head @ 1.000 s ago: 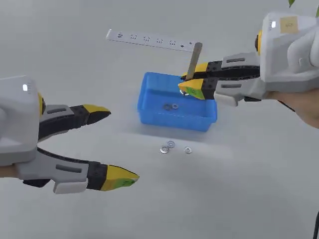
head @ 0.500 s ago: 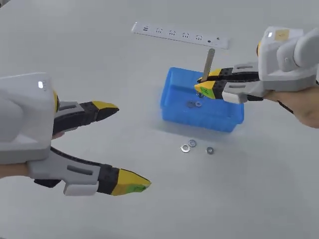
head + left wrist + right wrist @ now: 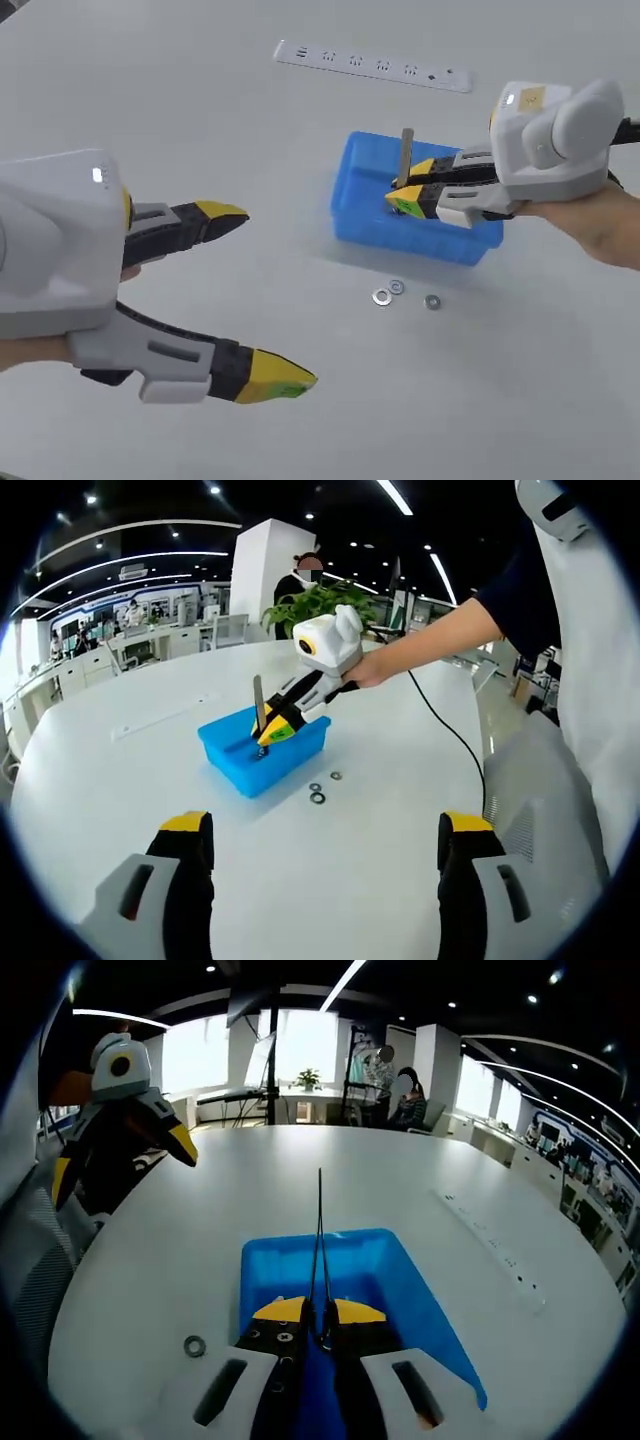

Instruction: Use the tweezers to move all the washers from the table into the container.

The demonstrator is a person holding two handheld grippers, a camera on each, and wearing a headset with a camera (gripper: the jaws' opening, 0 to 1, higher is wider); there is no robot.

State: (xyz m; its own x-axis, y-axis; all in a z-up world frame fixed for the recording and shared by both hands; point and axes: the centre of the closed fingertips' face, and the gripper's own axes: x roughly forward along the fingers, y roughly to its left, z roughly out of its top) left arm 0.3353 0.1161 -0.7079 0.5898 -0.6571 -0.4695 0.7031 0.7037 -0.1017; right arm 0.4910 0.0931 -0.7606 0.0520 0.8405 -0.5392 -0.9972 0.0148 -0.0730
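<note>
My right claw (image 3: 405,197) pinches the tweezers (image 3: 406,150) over the tub (image 3: 358,225). Washers (image 3: 397,291) lie just beside the tub, toward me; my left claw (image 3: 278,297) gapes empty.

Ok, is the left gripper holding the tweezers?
No, the left gripper is wide open and empty; the right gripper clamps the tweezers over the blue container.

We cannot see the tweezers' (image 3: 405,155) tips. The right gripper's (image 3: 404,197) jaws cover them and much of the container's (image 3: 362,215) floor, so we cannot tell whether they pinch anything. The left gripper's (image 3: 278,297) body runs off the left edge.
</note>
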